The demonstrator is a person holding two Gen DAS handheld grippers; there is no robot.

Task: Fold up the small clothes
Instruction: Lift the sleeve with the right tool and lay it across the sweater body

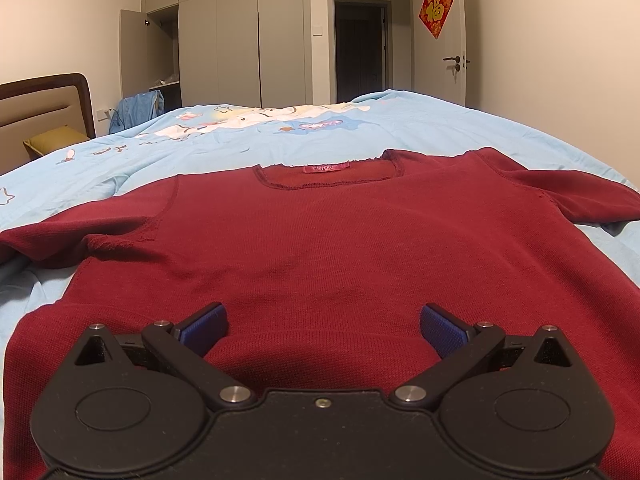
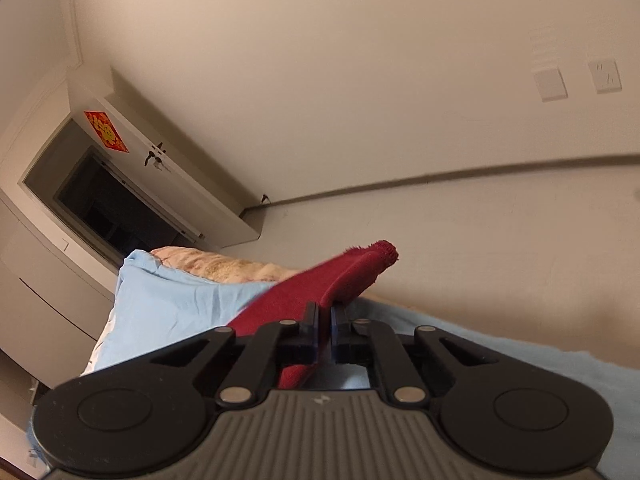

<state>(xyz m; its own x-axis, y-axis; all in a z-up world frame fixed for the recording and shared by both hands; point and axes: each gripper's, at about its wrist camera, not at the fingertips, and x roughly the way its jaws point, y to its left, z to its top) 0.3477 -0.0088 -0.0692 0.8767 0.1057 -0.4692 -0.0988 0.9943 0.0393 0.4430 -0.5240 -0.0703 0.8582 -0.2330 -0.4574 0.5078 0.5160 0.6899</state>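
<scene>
A dark red short-sleeved knit top (image 1: 320, 240) lies flat on the light blue bedspread (image 1: 360, 136), neckline and pink label at the far side, both sleeves spread out. My left gripper (image 1: 324, 326) hovers open just over the top's lower part, blue pads wide apart with the red fabric between and under them. In the right wrist view the camera is tilted, and my right gripper (image 2: 325, 312) is shut on an edge of the red top (image 2: 320, 284), which sticks out past the fingertips and is lifted off the bedspread (image 2: 176, 304).
A padded headboard (image 1: 44, 108) and a mustard pillow (image 1: 56, 140) are at the far left. Beyond the bed stand a wardrobe (image 1: 224, 40) with one door open and an open room door (image 1: 438, 36). A beige blanket (image 2: 224, 266) shows under the bedspread's edge.
</scene>
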